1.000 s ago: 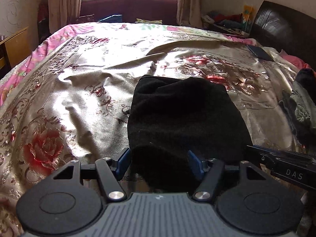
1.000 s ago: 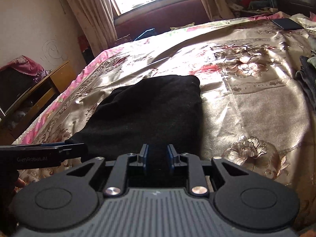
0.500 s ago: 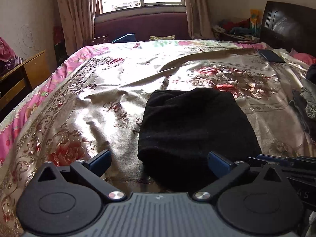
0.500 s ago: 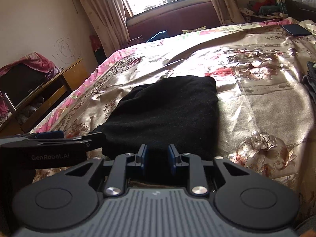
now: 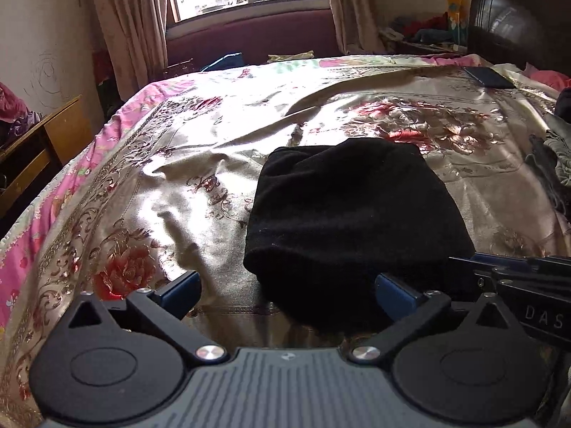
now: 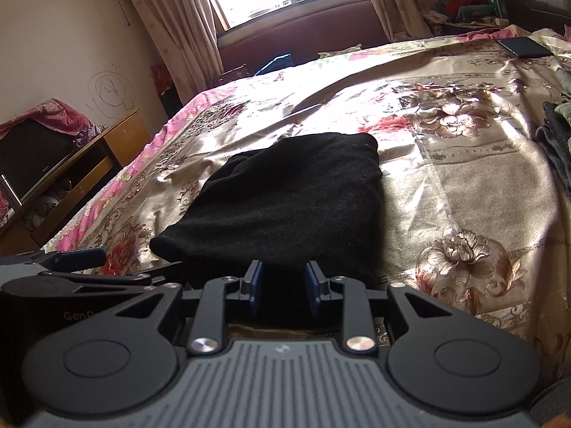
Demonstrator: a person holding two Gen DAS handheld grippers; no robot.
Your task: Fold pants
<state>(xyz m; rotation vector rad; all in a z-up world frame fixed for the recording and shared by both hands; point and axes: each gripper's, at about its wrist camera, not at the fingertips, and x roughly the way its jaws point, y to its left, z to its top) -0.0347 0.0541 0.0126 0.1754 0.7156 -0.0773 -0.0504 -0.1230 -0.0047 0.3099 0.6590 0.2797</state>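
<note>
The left tool (image 5: 287, 294) is standing fully spread, having released the folded black pants (image 5: 351, 210); ahead of the right tool (image 6: 282, 281), loosening, they lie finished.

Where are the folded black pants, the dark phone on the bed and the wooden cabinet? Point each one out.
folded black pants (image 5: 349, 207), left wrist view, middle of the top layer.
dark phone (image 5: 489, 77), left wrist view, centre of its flat face.
wooden cabinet (image 6: 117, 142), right wrist view, its lit side panel.
</note>
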